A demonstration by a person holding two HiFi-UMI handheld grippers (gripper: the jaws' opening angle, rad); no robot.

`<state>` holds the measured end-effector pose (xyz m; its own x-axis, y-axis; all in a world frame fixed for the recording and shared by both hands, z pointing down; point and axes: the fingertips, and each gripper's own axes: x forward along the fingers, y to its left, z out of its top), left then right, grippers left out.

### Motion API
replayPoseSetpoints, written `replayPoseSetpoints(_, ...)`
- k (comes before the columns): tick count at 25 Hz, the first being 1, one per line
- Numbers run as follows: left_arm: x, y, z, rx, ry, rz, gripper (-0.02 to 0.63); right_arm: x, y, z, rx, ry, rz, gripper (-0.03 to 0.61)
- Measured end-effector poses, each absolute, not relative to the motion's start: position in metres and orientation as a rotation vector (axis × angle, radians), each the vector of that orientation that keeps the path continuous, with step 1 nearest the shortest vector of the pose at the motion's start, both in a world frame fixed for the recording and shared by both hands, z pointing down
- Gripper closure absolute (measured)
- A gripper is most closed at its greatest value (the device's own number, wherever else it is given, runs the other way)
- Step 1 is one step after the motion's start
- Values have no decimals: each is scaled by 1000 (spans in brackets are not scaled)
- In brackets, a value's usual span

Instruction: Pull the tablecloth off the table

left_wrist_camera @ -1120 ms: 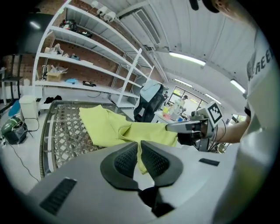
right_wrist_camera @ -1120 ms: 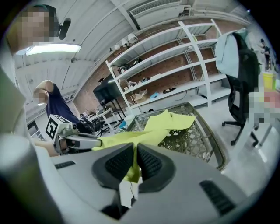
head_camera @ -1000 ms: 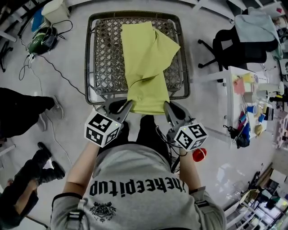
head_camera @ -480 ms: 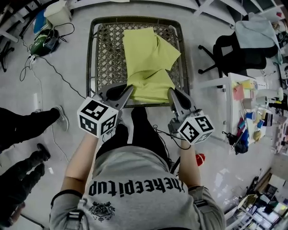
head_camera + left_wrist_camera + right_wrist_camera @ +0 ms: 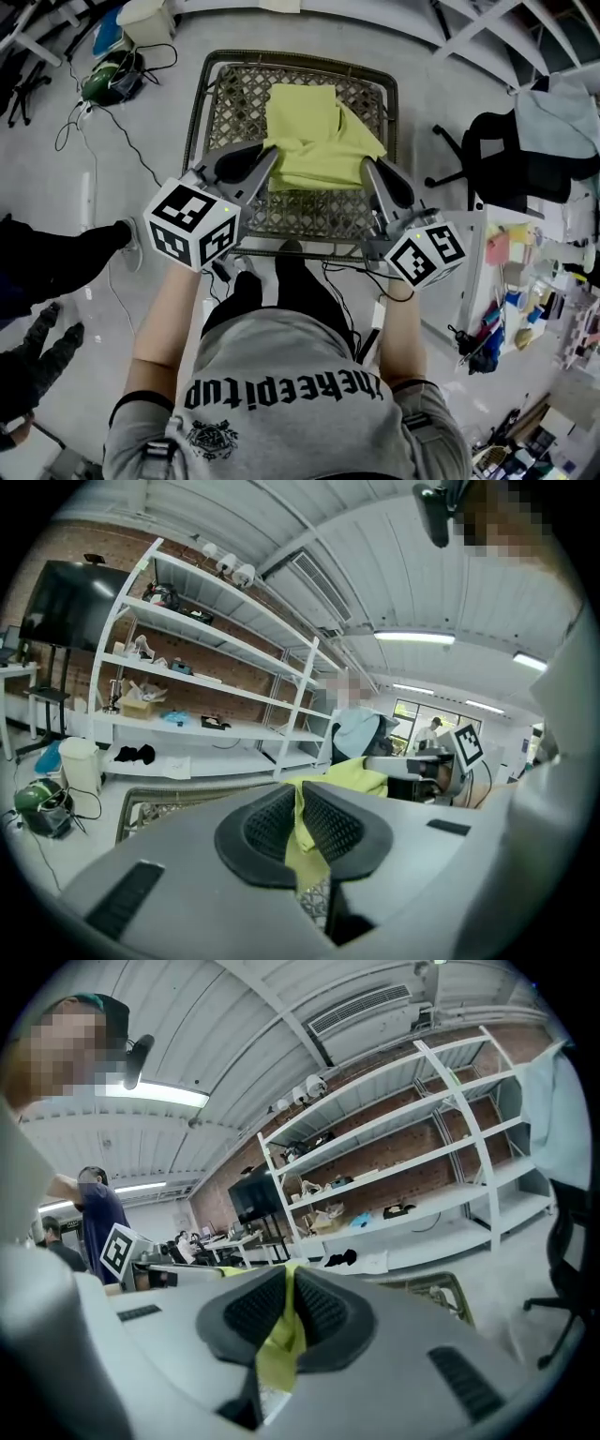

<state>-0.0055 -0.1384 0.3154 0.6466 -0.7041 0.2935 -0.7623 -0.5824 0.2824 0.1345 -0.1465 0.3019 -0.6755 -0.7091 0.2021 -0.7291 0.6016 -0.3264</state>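
The left hand-held gripper (image 5: 271, 156) and right hand-held gripper (image 5: 367, 168) each pinched a near corner of the yellow-green tablecloth (image 5: 319, 141), bunched toward 1 o'clock on the lattice counter (image 5: 201, 122), apparently so one even pull would strip it.

The table (image 5: 234, 108), with a woven lattice top in a metal frame, stands on a grey floor (image 5: 141, 216). A yellow-green tablecloth (image 5: 319, 141) lies bunched on its centre and right. Bare lattice shows along the left and near edges.
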Motion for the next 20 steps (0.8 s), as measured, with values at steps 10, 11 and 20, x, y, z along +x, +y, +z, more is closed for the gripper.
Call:
replayPoseSetpoints(10, -6, -234, 317, 2389, -1339, 176, 581, 136, -245, 303, 1187, -2814, 642, 540)
replayPoseSetpoints(11, -8, -242, 318, 2375, -1360, 169, 581, 135, -254, 304, 1185, -2818, 659, 540)
replayPoseSetpoints(20, -30, -286, 319, 2290, -1541, 124, 570, 120, -312, 319, 1154, -2826, 722, 533)
